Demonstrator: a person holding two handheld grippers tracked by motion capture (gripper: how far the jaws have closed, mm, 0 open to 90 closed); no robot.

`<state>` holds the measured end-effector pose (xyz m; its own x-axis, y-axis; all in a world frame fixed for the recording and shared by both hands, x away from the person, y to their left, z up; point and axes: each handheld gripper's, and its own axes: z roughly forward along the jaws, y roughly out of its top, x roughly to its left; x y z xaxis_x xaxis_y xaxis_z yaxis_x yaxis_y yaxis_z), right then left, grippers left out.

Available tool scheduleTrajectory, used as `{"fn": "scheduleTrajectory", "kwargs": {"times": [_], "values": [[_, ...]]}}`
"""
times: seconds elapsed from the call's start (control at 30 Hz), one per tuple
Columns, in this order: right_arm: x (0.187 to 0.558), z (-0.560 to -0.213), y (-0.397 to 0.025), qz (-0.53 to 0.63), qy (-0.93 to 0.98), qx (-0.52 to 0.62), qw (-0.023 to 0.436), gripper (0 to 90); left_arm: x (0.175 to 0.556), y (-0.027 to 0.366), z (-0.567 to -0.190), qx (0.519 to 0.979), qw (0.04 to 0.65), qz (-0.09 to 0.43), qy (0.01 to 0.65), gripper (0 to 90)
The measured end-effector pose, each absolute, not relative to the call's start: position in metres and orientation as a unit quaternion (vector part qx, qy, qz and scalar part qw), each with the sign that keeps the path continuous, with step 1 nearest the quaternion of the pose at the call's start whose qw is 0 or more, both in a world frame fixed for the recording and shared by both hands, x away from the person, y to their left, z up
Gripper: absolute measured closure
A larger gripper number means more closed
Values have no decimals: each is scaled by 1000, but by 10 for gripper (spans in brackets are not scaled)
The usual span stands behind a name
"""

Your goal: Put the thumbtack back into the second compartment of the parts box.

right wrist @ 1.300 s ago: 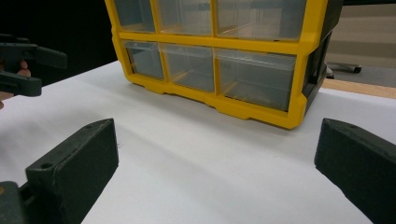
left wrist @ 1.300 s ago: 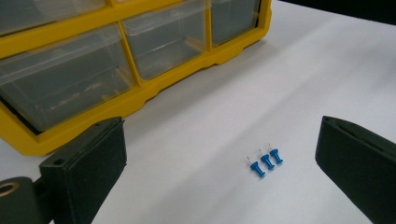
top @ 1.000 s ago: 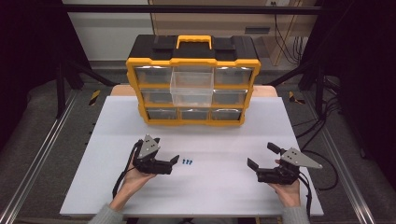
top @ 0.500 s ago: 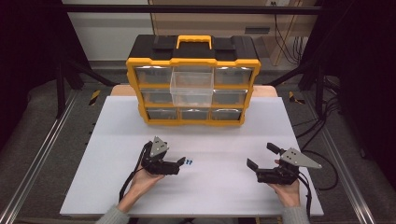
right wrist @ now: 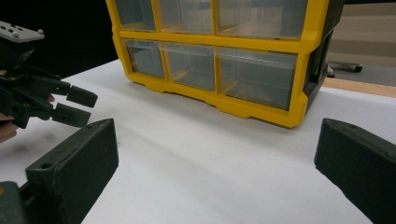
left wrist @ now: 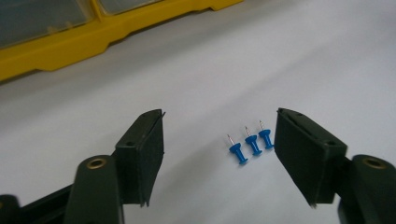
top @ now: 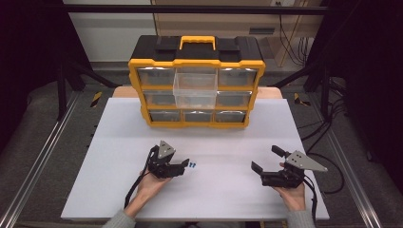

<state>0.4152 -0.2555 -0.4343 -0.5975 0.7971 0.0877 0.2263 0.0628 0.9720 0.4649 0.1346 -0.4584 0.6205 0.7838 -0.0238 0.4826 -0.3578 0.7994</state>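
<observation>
- My left gripper [top: 184, 165] sits low over the white tabletop [top: 119, 142], its jaws spread wide and holding nothing.
- In the left gripper view, three blue pushpins [left wrist: 251, 143] lie on the tabletop between my left jaws, nearer the right-hand jaw; the outermost pin is just beside that jaw's pad, and I cannot tell whether it touches.
- The pins lie side by side in a short row, blue heads toward me and metal points angled away (toward the organizer).
- From the high view, the pushpins [top: 192, 166] are tiny blue specks just past my left jaw tips, near the middle of the tabletop's front half.
- My right gripper [top: 267, 160] is well apart from them at the right side of the tabletop, jaws spread and empty, held just above the surface by my right hand [top: 291, 194].
- The yellow and black drawer organizer [top: 196, 80] stands upright at the far side of the tabletop; one clear drawer [top: 195, 89] in the middle column is pulled out toward me.
- In the right gripper view, the organizer's bottom row of clear drawers is ahead of my right jaws, with my left gripper at the left edge.
</observation>
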Motion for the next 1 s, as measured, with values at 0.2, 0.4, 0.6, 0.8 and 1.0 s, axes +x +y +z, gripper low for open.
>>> {"fn": "scheduleTrajectory", "kwargs": {"times": [0.2,0.4,0.6,0.8,1.0], "values": [[415,-434,-256,576,683,373,250,3,464,128,-465,802,401,184,402,421],[415,-433,-257,575,683,374,250,3,464,123,-469,807,390,181,404,496],[413,-432,-256,578,681,377,244,3,464,117,-472,810,377,184,410,544],[414,-432,-257,579,681,373,250,3,464,112,-476,813,367,187,412,581],[414,-432,-257,580,681,371,251,3,464,112,-477,812,365,185,416,626]]}}
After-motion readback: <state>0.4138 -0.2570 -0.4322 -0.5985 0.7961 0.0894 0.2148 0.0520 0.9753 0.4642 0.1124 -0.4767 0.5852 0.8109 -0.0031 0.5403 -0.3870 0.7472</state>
